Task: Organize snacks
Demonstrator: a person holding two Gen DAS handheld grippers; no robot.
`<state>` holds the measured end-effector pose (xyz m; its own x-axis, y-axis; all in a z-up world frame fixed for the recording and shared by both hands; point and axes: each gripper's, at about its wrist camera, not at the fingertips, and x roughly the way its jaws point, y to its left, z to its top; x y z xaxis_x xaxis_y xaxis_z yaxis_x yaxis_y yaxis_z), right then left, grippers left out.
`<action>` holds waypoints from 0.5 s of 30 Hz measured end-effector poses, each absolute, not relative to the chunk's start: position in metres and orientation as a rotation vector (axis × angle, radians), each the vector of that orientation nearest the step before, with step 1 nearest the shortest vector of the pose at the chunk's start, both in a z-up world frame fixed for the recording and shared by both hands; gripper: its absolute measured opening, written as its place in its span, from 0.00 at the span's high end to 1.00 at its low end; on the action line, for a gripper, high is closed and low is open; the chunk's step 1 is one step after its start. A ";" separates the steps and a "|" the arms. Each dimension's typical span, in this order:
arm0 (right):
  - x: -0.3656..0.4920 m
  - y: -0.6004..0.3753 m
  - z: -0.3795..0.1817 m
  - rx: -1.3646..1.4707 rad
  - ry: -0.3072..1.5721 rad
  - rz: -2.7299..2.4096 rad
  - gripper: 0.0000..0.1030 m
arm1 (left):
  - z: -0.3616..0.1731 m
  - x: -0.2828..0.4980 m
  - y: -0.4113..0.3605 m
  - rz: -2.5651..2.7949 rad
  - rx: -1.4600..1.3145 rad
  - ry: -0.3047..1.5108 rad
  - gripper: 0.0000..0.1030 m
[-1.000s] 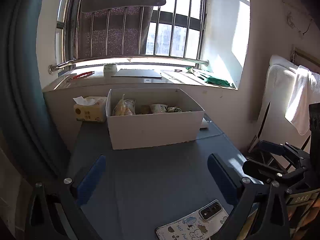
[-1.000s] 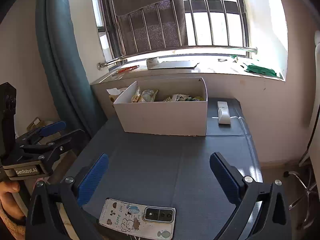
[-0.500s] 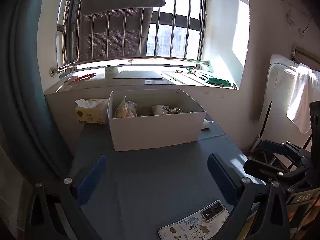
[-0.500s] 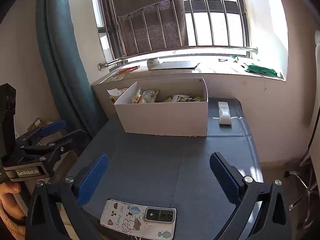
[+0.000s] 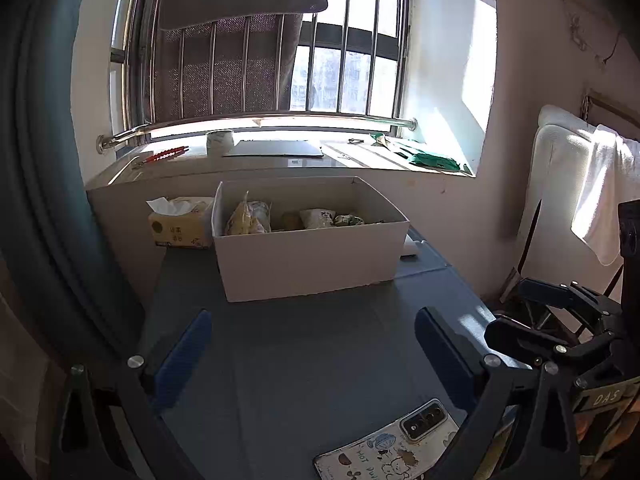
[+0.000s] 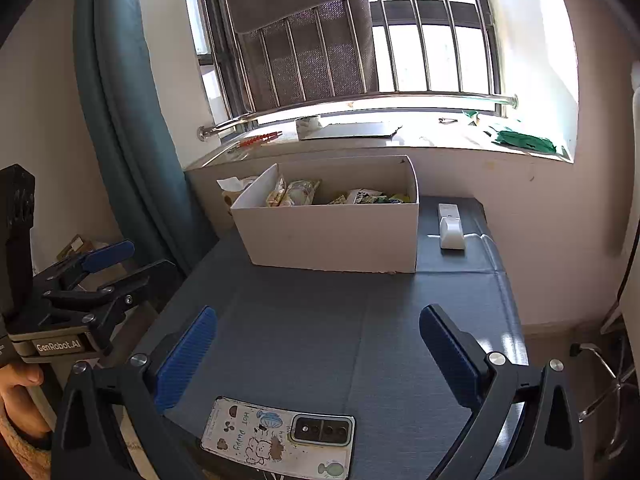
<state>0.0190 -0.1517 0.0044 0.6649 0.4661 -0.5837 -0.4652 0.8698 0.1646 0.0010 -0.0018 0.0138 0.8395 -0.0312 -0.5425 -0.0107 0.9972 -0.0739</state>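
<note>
2 grippers, both with jaws wide apart and empty. I read the left gripper (image 5: 312,354) and right gripper (image 6: 318,350) hovering over the near half of the grey table (image 6: 320,320). Snack packets (image 5: 294,218) lie inside the white box (image 5: 310,256) at the far end, well apart from both. Phone (image 6: 280,436) lies below the right gripper.

left tongs (image 6: 108,276) read "genrobot.ai"; phone case (image 6: 256,436) "hot puppy"
</note>
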 end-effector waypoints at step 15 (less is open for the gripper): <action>0.017 -0.154 0.005 0.011 0.657 0.534 0.00 | 0.012 0.001 -0.003 -0.018 -0.072 0.585 0.00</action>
<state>0.0171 -0.1543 0.0049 0.6626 0.4760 -0.5782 -0.4695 0.8655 0.1746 0.0014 -0.0035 0.0121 0.8336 -0.0369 -0.5511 -0.0038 0.9974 -0.0725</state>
